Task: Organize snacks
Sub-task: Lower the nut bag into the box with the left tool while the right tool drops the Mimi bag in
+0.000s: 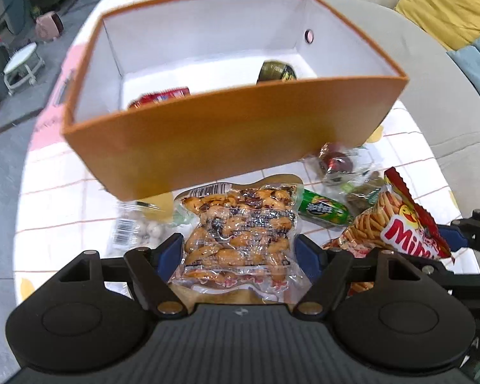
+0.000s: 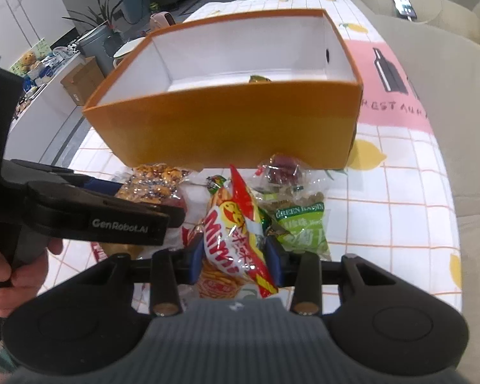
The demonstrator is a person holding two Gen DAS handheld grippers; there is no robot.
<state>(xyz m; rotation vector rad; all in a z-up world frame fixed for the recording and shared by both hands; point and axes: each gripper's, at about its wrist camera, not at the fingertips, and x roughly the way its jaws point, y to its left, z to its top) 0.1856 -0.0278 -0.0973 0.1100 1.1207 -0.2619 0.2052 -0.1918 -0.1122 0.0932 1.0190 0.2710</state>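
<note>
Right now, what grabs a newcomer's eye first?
The big orange box, white inside and nearly bare, fills the table's middle. In front of it, each gripper clamps a snack: the left gripper a clear peanut pack, the right gripper a red Mimi bag.

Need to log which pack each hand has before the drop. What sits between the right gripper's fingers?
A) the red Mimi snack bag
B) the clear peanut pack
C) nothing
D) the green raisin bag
A: in the right wrist view the right gripper has its blue pads pressed on the red Mimi snack bag.
</note>
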